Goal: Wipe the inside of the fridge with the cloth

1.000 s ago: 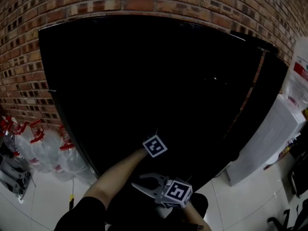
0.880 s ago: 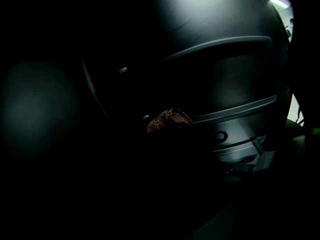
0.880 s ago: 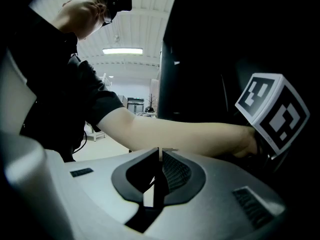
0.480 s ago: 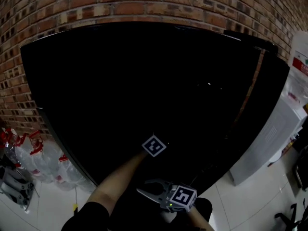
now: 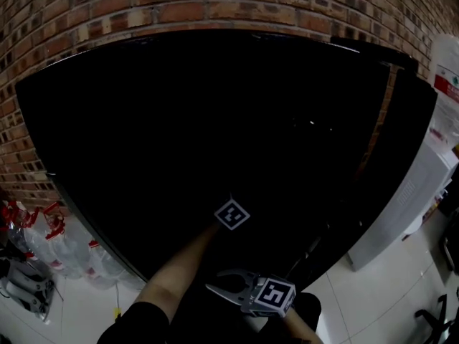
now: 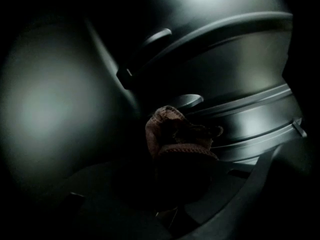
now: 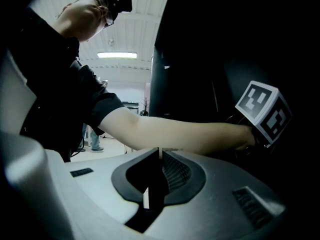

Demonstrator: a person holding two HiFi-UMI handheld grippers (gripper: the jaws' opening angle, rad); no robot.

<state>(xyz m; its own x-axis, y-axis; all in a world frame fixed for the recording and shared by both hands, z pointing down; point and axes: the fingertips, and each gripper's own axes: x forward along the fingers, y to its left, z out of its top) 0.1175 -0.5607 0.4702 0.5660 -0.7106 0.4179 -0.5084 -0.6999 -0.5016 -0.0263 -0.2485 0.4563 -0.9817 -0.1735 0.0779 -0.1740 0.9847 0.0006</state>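
The brown cloth (image 6: pixel 172 134) is inside the dark fridge (image 5: pixel 215 120), near a shelf (image 6: pixel 250 129). The left gripper (image 6: pixel 184 156) reaches into the fridge and is squeezed tight on the cloth. The right gripper (image 7: pixel 159 159) is low down outside the fridge, under the person's arm (image 7: pixel 175 134). Its jaws are pressed together with nothing in them. A brick wall (image 5: pixel 215 2) stands behind the fridge.

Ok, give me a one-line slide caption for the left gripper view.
Left tongs hold a bunched reddish-brown cloth inside the dark fridge, near its ribbed wall.
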